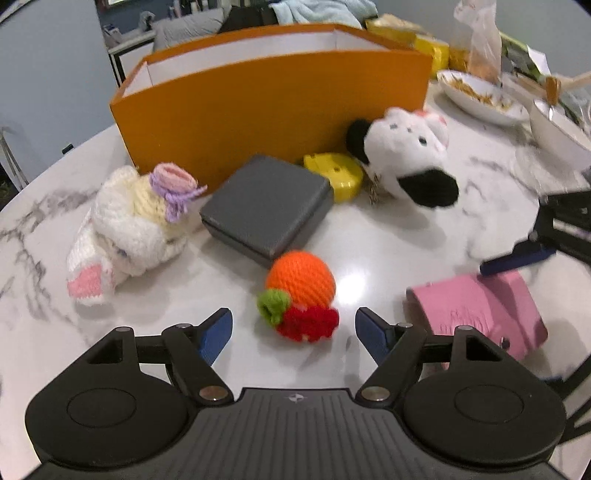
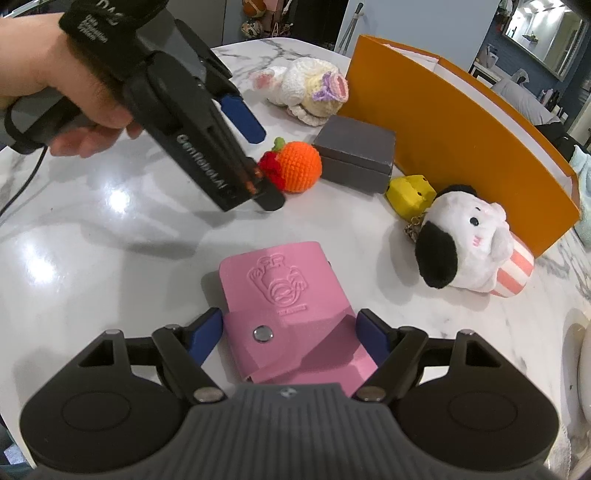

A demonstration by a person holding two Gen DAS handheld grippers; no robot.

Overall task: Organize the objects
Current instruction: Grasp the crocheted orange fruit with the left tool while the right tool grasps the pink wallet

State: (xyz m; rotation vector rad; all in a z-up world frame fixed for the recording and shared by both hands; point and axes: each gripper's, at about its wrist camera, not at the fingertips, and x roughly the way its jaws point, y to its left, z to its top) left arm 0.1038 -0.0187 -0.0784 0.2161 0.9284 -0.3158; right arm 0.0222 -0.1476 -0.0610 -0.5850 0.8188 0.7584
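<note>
Fingers [image 2: 207,334] astride embossed pink wallet [image 2: 291,314]

On the white, grey-veined marble table [image 1: 369,236] lie an orange box [image 1: 273,110], grey case [image 1: 266,206], pink wallet [image 2: 280,295], yellow case [image 1: 340,173] and orange crocheted fruit [image 1: 301,280].

A round white marble table [image 2: 110,236] with grey veining is catching glare from overhead light. Behind it, a grey-blue wall [image 1: 48,74] is showing, a grey sofa [image 1: 188,26] is sitting further back, and a framed mirror [image 2: 546,33] is hanging on a dark blue wall
</note>
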